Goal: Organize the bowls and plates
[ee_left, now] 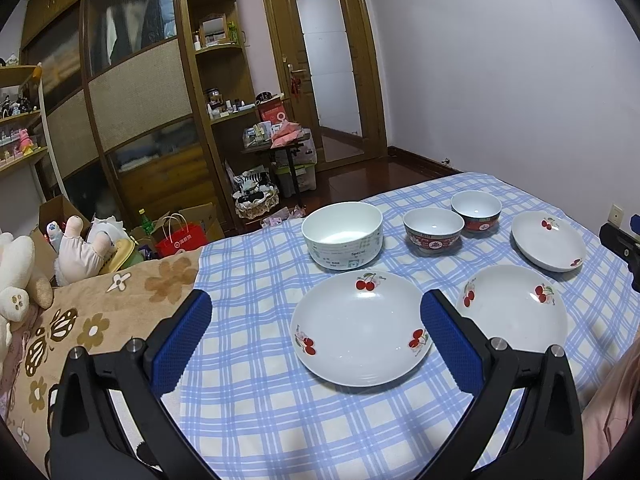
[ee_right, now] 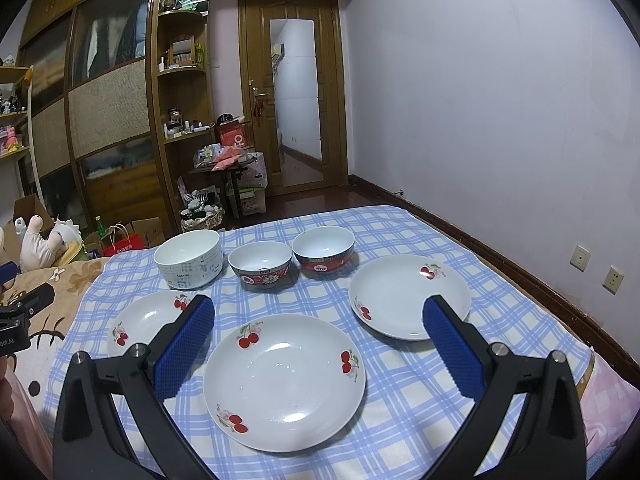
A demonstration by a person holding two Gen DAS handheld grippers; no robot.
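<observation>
Three white plates with cherry prints lie on a blue checked cloth (ee_left: pixel 256 400). In the left wrist view they are the left plate (ee_left: pixel 362 328), the middle plate (ee_left: pixel 516 312) and the far right plate (ee_left: pixel 548 240). Behind them stand a large white bowl (ee_left: pixel 342 234) and two red-patterned bowls (ee_left: pixel 433 230) (ee_left: pixel 476 208). My left gripper (ee_left: pixel 316 308) is open and empty above the left plate. In the right wrist view my right gripper (ee_right: pixel 318 312) is open and empty above the middle plate (ee_right: pixel 284 382), with the left plate (ee_right: pixel 150 320), the right plate (ee_right: pixel 408 296) and the bowls (ee_right: pixel 188 258) (ee_right: pixel 260 264) (ee_right: pixel 323 252) beyond.
A brown flowered blanket (ee_left: pixel 100 312) and plush toys (ee_left: pixel 80 248) lie left of the cloth. The cloth's far edge (ee_right: pixel 320 216) drops to a wooden floor. A wall (ee_right: pixel 500 100) with sockets runs along the right. Wardrobe, shelves and a cluttered side table stand behind.
</observation>
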